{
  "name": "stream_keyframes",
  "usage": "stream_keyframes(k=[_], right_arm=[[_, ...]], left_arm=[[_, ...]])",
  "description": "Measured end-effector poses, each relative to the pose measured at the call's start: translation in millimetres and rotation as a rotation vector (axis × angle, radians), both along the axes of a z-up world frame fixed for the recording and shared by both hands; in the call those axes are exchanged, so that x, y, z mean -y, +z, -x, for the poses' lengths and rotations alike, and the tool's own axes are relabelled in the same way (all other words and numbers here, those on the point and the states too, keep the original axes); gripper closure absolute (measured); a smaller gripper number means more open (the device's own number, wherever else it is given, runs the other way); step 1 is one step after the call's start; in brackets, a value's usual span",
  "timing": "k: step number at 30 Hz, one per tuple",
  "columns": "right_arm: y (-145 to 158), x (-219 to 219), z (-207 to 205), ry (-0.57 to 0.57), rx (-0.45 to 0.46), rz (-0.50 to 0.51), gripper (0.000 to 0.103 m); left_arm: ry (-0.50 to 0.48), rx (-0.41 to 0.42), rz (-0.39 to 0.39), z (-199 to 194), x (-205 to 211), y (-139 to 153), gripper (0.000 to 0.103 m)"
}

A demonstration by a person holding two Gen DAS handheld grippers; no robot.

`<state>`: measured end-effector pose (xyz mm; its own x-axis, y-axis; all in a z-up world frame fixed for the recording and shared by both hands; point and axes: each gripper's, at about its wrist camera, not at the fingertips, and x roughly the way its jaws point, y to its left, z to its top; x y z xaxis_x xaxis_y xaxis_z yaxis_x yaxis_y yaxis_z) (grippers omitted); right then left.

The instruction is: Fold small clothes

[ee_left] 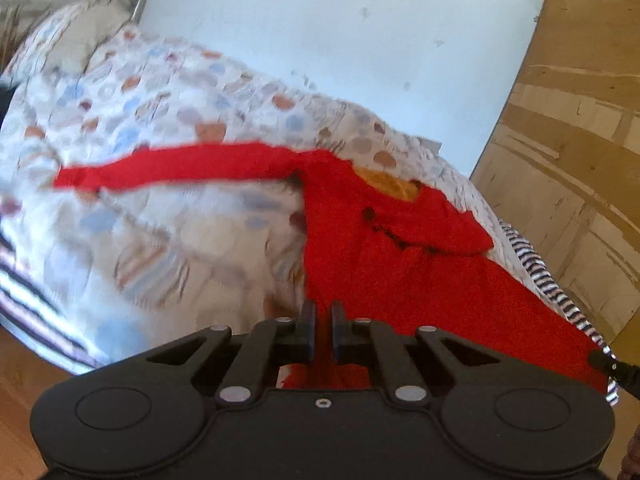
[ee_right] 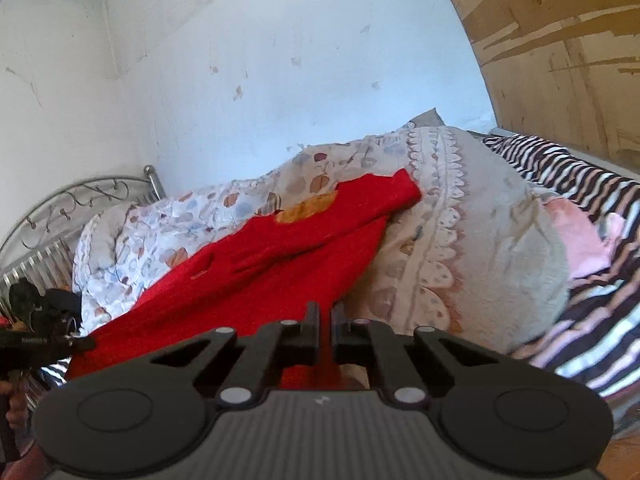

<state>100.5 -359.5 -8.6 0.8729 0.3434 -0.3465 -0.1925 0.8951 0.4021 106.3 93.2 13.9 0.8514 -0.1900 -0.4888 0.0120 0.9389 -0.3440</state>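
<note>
A small red garment (ee_left: 400, 256) with an orange inner neck patch lies spread over the patterned bedding; one sleeve stretches out to the left in the left wrist view. My left gripper (ee_left: 323, 312) is shut on the garment's near hem, with red cloth showing between the fingers. The garment also shows in the right wrist view (ee_right: 260, 264), running away toward the far wall. My right gripper (ee_right: 325, 314) is shut on its near edge at the other corner. The tip of the other gripper (ee_left: 612, 366) shows at the right edge of the left wrist view.
The garment rests on a bed with a white duvet printed with coloured spots (ee_left: 152, 120) and a striped sheet (ee_right: 580, 184). A bulky pale pillow (ee_right: 480, 240) lies right of the garment. A metal headboard (ee_right: 80, 200), a white wall and a wooden wardrobe (ee_left: 568, 160) surround the bed.
</note>
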Motion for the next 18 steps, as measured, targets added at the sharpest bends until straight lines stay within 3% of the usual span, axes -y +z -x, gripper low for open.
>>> stream_keyframes(k=[6,18], right_arm=[[-26,3,-2,-0.021,-0.088,-0.010,0.097],[-37,-5,-5,-0.021,-0.101,0.025,0.092]], left_arm=[[0.024,-0.080,0.036,3,-1,-35,0.096],[0.026,-0.113,0.059,-6,-6,-45,0.094]])
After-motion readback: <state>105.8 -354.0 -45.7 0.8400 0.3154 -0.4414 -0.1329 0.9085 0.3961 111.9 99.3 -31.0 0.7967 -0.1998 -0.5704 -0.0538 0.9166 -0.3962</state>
